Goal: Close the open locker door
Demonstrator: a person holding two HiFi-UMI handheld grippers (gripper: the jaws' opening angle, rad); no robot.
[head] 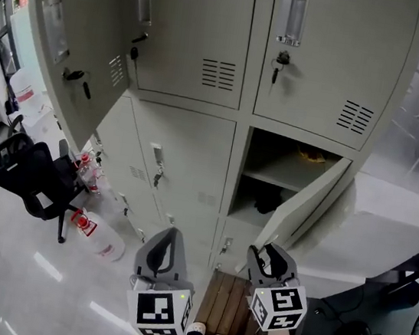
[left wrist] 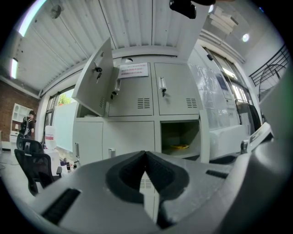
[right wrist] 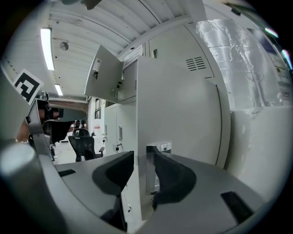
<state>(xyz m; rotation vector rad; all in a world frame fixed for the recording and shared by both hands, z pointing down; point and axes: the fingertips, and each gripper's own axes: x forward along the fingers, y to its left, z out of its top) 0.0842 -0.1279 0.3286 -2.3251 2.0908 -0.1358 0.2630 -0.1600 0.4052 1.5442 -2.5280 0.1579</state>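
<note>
The open locker door [head: 309, 204] of the lower right compartment swings out toward me. My right gripper [head: 269, 250] is at its lower free edge. In the right gripper view the door [right wrist: 183, 109] stands edge-on between the jaws of the right gripper [right wrist: 144, 157]. The right pad lies by the small handle [right wrist: 158, 147], and a thin sliver of gap shows at the left pad. My left gripper [head: 171, 233] hovers before the shut lower lockers with its jaws together and empty. In the left gripper view, past the left gripper [left wrist: 145, 155], the same door [left wrist: 204, 137] shows.
A second door [head: 65, 42] hangs open at the upper left. Something yellow [head: 313, 157] lies on the shelf inside the open compartment. A black chair [head: 30, 176], bottles [head: 89, 173] and a jug [head: 96, 233] stand left. A wrapped white box [head: 387, 226] sits right of the door, and wooden slats [head: 229, 305] lie underfoot.
</note>
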